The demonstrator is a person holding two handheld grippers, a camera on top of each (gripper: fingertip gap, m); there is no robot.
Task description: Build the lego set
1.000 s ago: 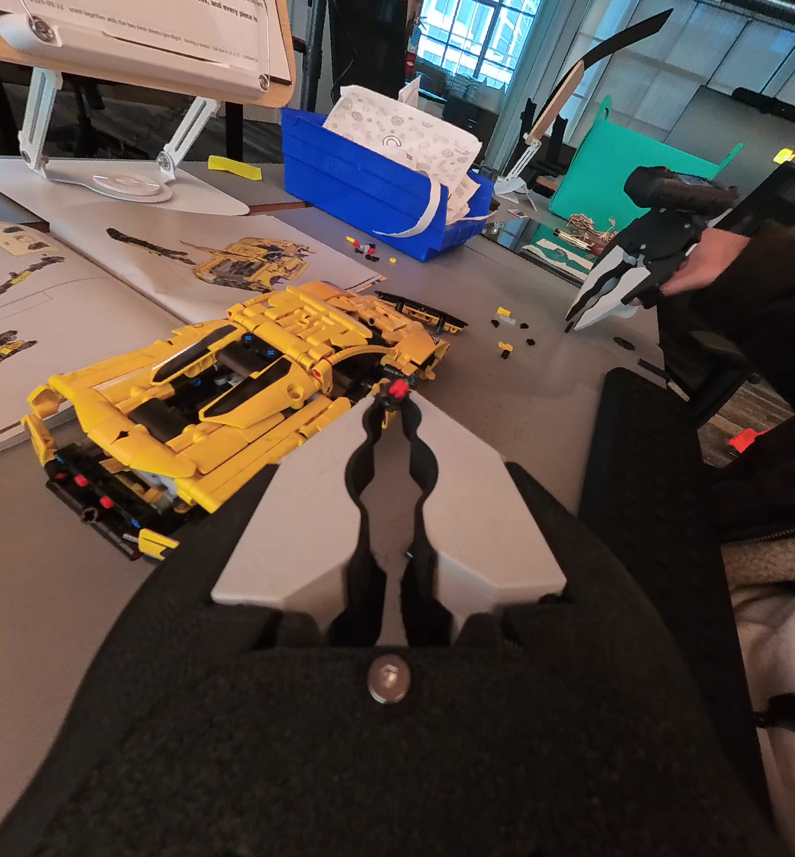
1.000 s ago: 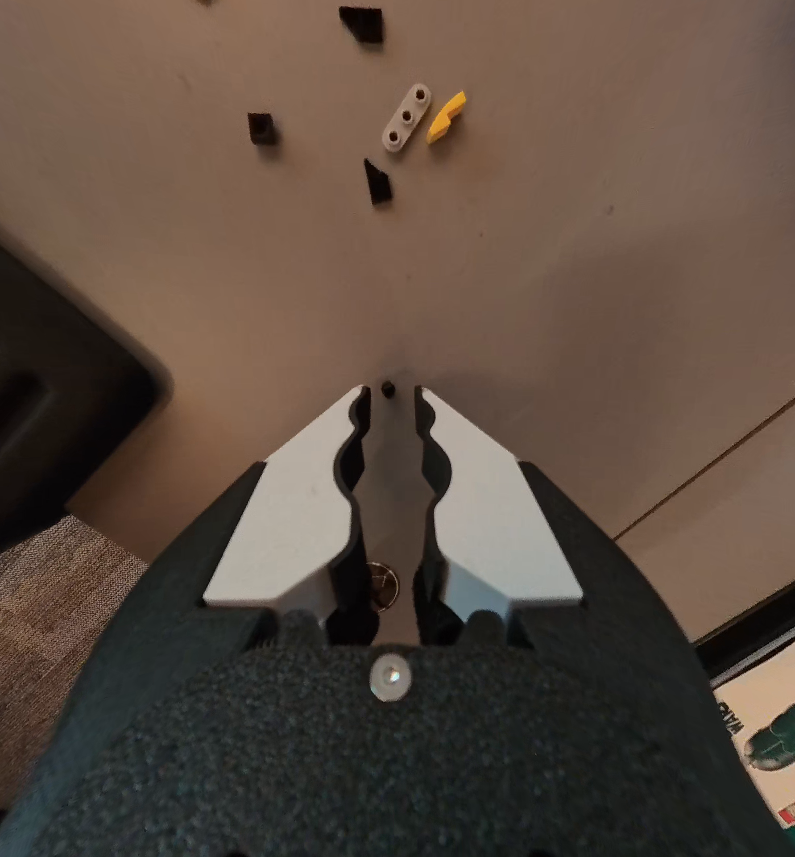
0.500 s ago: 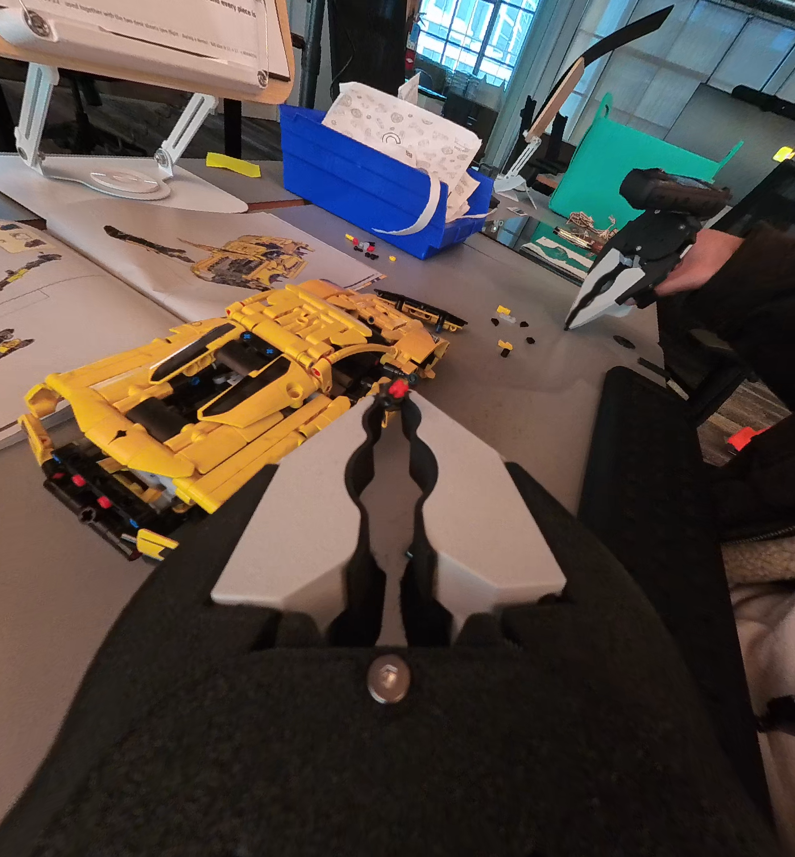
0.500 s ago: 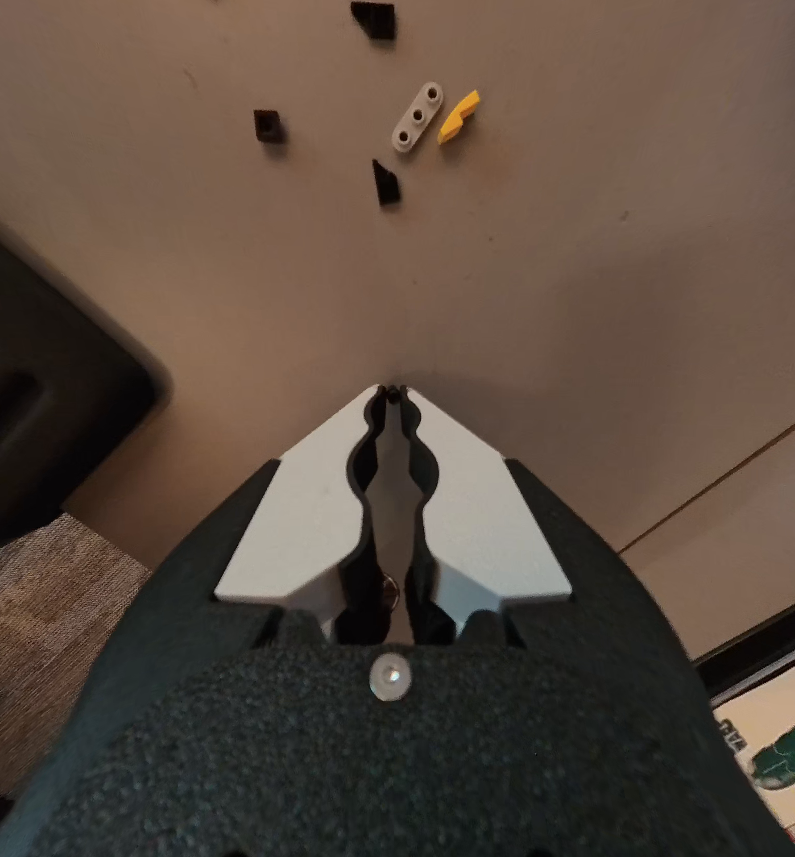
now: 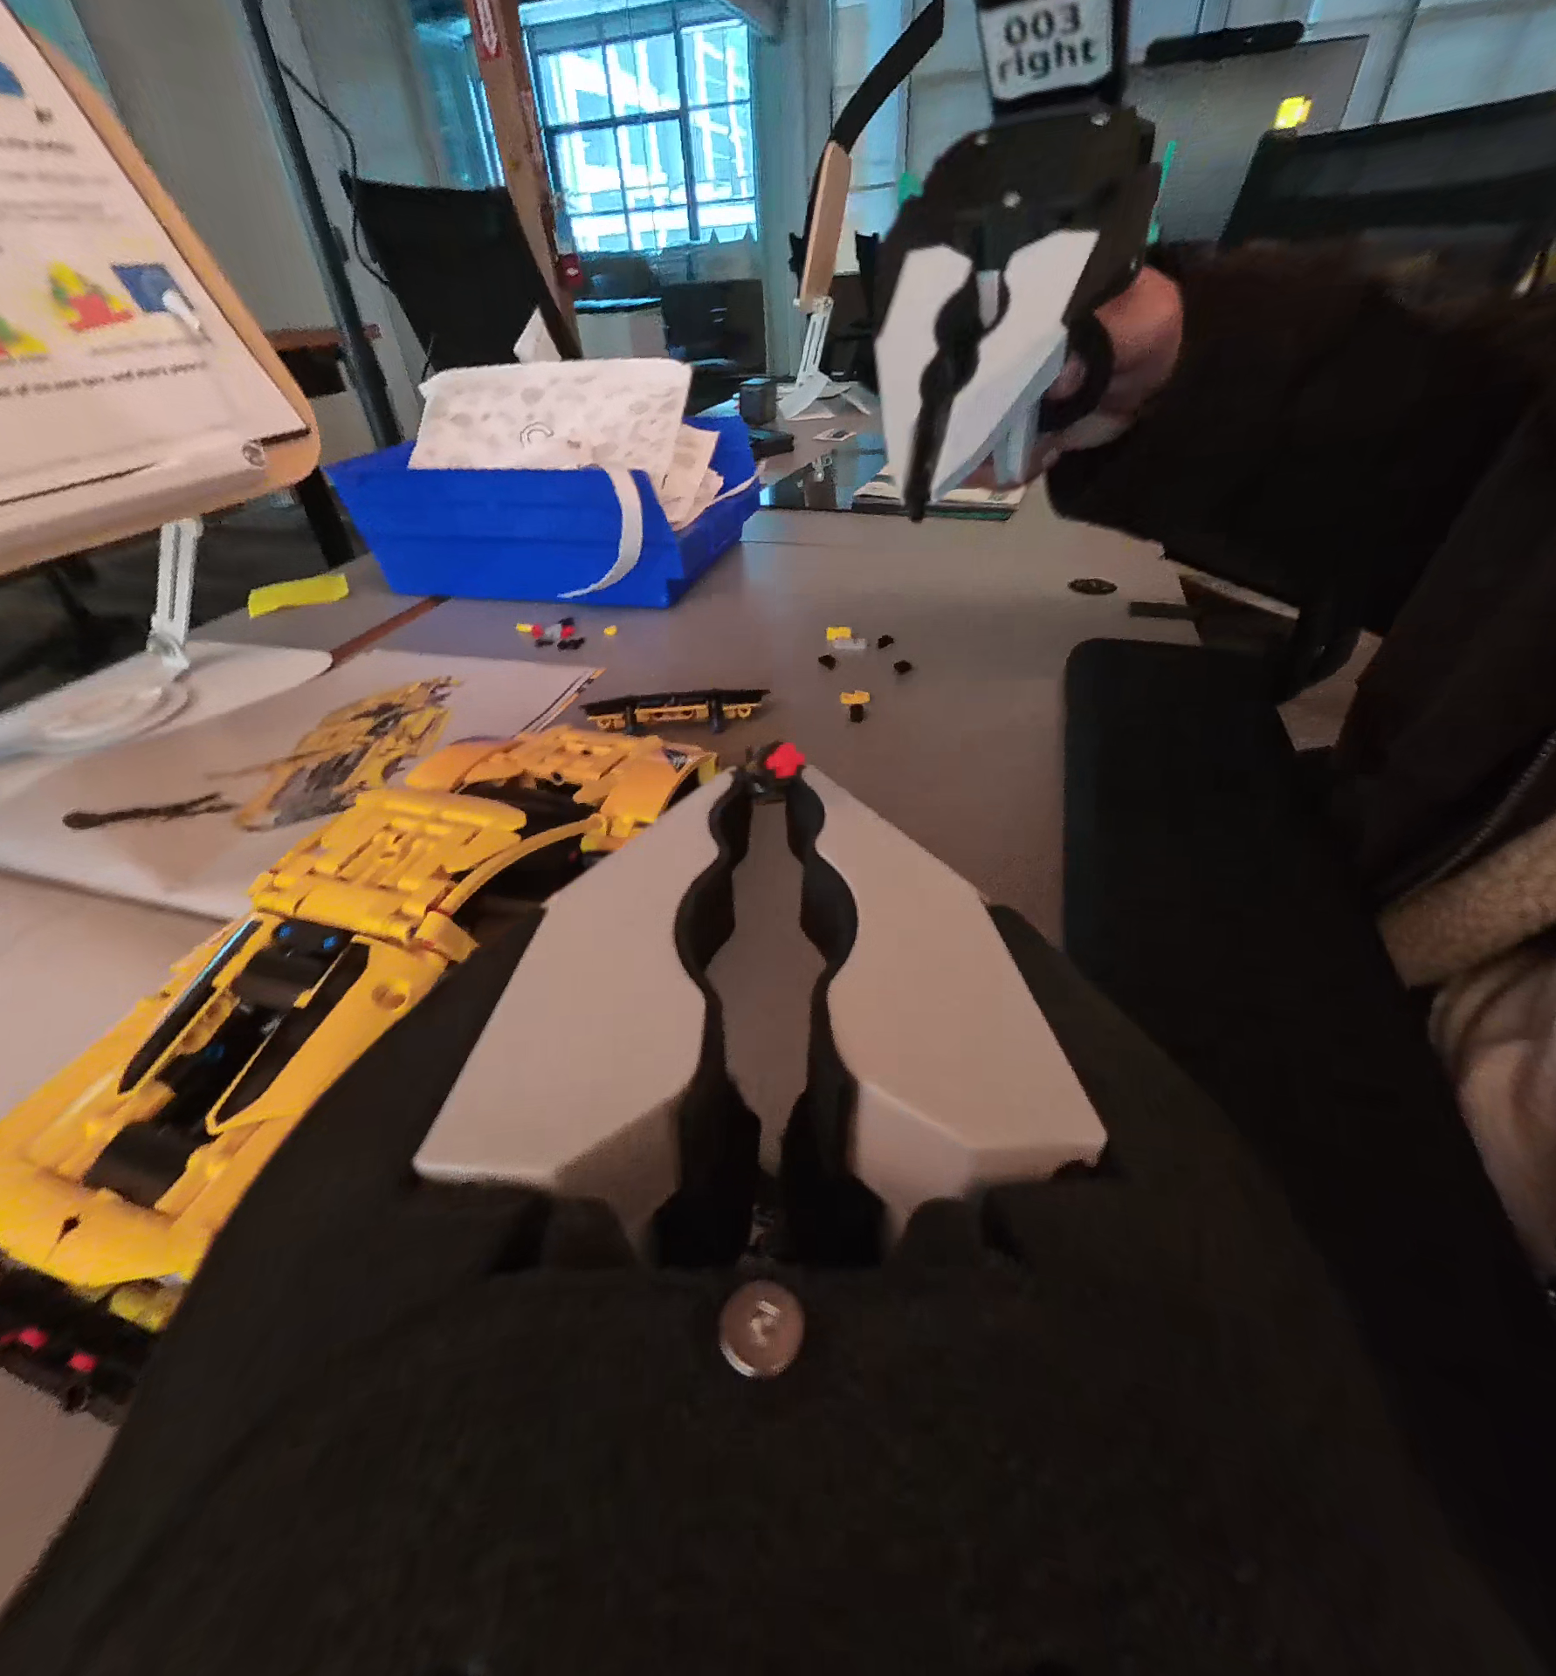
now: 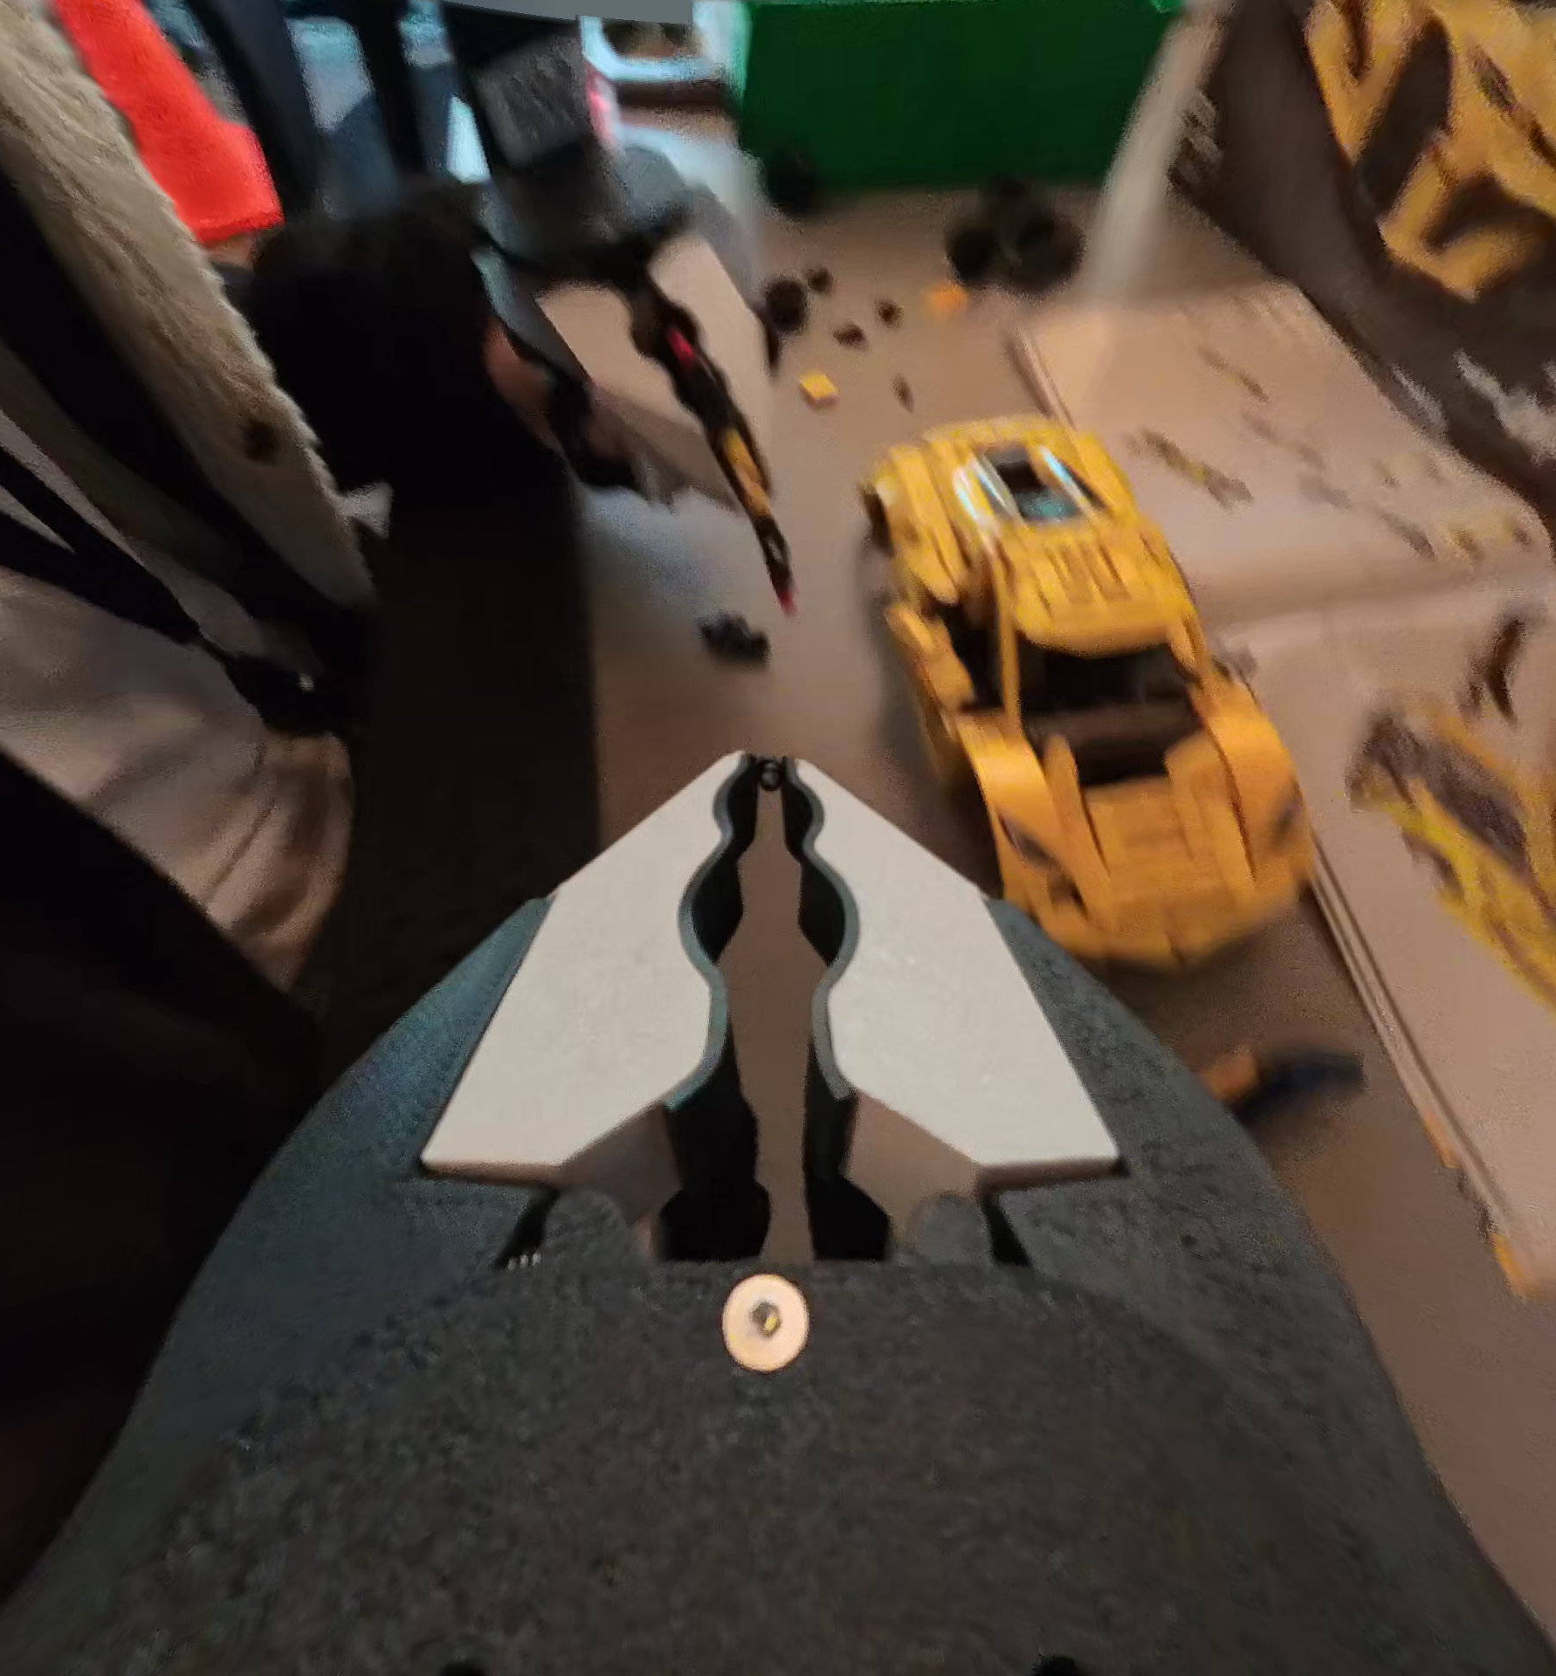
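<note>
Left wrist view: left gripper (image 5: 770, 782), tips pinching a small red-and-black piece (image 5: 780, 760), is held above the table (image 5: 956, 771) beside the yellow lego car (image 5: 303, 979); right gripper (image 5: 924, 490) hangs raised, pointing down. Right wrist view: right gripper (image 6: 767, 771), nearly closed, clamps a tiny black pin (image 6: 769, 774) high above the car (image 6: 1092, 689).

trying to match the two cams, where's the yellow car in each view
Left wrist view: the yellow car lies lower left, partly hidden behind the left gripper.
Right wrist view: the yellow car sits right of centre, blurred, beyond the right gripper.
Shared landmark: the instruction pages beside the car.
</note>
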